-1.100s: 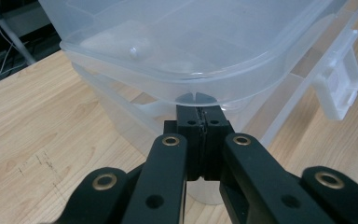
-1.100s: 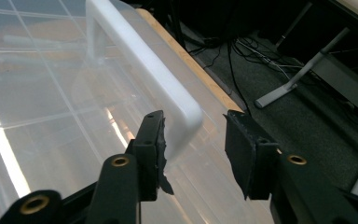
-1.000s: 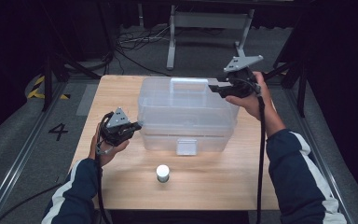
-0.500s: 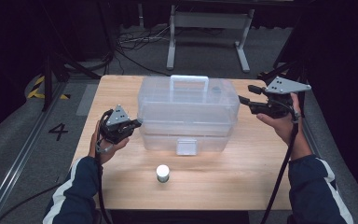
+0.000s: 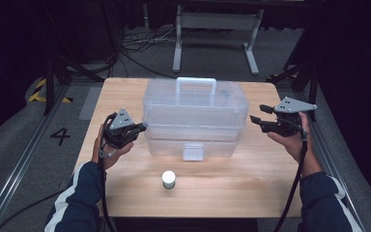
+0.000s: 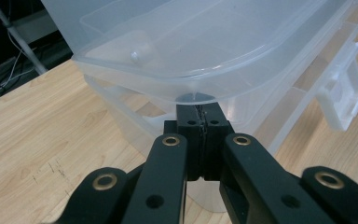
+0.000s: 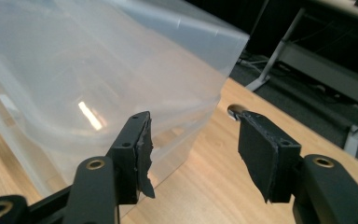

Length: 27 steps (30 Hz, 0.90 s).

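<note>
High view is showing one readable mark, a black "4" (image 5: 60, 136) painted on the grey floor left of the wooden table (image 5: 251, 183); the clear plastic box (image 5: 195, 118) is carrying no readable label. The box is standing near the middle of the table, with its handle (image 5: 196, 83) on top and its white latch (image 5: 193, 151) facing the person. The left gripper (image 5: 141, 128) is sitting at the left end of the box, and in the left gripper view its jaws are pressing together, with their tips touching the underside of the lid rim (image 6: 196, 95). The right gripper (image 5: 256, 119) is hovering just beside the right end of the box, its jaws standing wide apart and holding nothing. A small white cap (image 5: 168, 179) is lying on the table in front of the box, apart from both grippers.
</note>
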Motion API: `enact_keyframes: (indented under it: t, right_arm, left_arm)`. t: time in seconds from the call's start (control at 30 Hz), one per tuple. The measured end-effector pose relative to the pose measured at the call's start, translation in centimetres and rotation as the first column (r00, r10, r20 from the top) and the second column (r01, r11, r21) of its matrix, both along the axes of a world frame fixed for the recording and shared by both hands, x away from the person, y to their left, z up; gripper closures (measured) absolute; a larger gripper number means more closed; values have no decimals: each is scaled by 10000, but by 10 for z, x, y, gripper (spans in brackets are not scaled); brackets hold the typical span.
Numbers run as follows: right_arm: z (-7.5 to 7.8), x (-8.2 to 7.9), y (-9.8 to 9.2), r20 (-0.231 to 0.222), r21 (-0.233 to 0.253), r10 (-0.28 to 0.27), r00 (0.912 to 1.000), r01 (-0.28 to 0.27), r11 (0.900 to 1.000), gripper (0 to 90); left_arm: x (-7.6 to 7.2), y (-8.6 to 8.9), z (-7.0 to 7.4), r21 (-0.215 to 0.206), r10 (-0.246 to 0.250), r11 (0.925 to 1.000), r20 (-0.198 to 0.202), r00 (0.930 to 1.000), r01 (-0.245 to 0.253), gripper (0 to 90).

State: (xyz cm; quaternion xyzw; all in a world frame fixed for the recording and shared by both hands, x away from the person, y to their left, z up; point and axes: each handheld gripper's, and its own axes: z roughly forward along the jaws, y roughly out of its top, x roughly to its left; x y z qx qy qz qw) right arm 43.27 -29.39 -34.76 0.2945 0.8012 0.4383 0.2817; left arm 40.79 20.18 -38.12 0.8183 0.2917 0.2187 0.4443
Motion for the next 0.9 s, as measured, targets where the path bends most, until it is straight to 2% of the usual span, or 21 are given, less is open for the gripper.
enact_keyframes:
  t: [0.23,0.3,0.5,0.7,0.8,0.9]
  right_arm:
    - [-22,-1,4,-452,-80,282,9986,-286,9996,437]
    - [-25,-3,6,-360,-166,419,9985,-425,9990,430]
    - [-28,-4,10,-98,43,701,9975,-701,9975,419]
    - [-29,-4,11,150,452,803,9967,-809,9957,427]
    - [-27,-5,11,387,477,770,9963,-788,9957,428]
    - [-27,-5,12,440,481,732,9963,-753,9960,427]
  left_arm:
    - [0,-1,4,-77,-22,10000,137,9999,23,898]
    - [1,-1,4,-89,-38,10000,149,9999,40,898]
    - [1,-3,6,-143,0,9999,216,9998,4,898]
    - [1,-2,6,-149,-55,9999,214,9998,58,898]
    - [1,-3,6,-165,-51,9998,247,9997,55,898]
    - [1,-3,6,-170,-52,9998,243,9997,56,898]
